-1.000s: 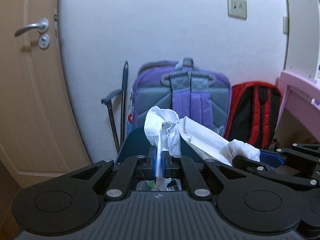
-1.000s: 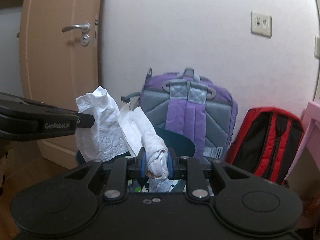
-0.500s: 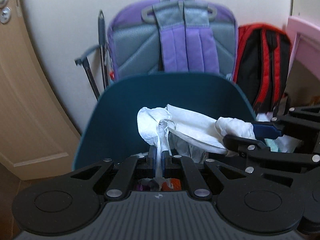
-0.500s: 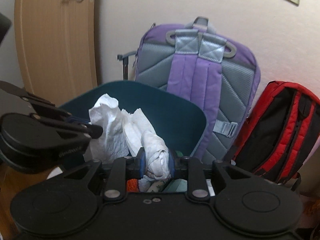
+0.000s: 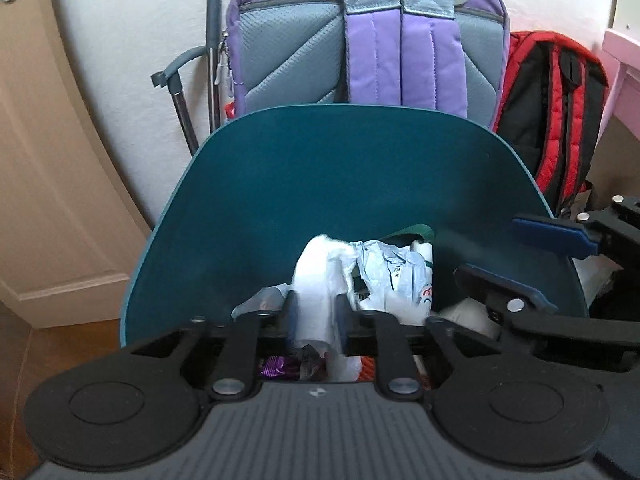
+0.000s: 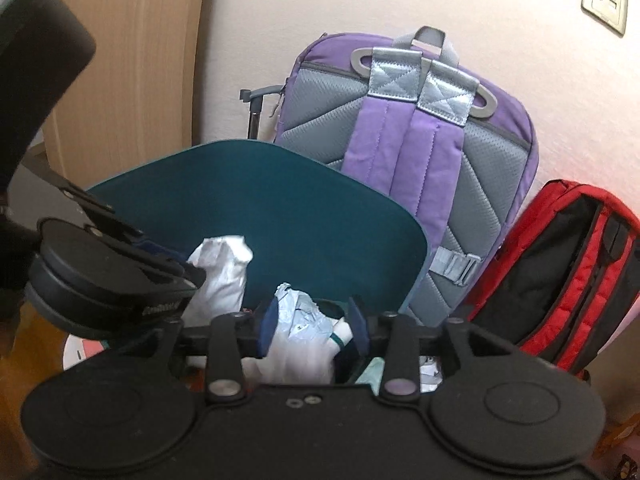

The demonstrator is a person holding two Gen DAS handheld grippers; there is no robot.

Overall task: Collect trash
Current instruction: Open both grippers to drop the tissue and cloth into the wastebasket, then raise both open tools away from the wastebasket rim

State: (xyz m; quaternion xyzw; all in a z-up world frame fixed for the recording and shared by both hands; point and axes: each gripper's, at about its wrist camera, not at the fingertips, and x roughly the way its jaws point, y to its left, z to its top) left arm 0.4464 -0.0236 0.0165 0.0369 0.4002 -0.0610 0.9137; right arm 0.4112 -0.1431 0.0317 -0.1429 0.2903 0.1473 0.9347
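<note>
A teal trash bin (image 5: 280, 184) stands open below both grippers and also shows in the right wrist view (image 6: 304, 216). Inside lie crumpled wrappers (image 5: 392, 268) and other trash. My left gripper (image 5: 316, 316) has its jaws parted, with the white tissue (image 5: 320, 280) loose and blurred between them. It shows in the right wrist view (image 6: 224, 276) beside the left gripper's body (image 6: 100, 276). My right gripper (image 6: 314, 326) is open over the bin, with trash below it. Its blue fingers (image 5: 552, 236) show spread apart in the left wrist view.
A purple and grey backpack (image 5: 360, 40) leans on the wall behind the bin. A red and black backpack (image 5: 556, 112) stands to its right. A folded umbrella (image 5: 214, 52) and a wooden door (image 5: 44, 160) are at left, and pink furniture (image 5: 624, 72) at right.
Both grippers have dropped lower into the bin and opened. The tissue that both held has been let go and is falling into the bin.
</note>
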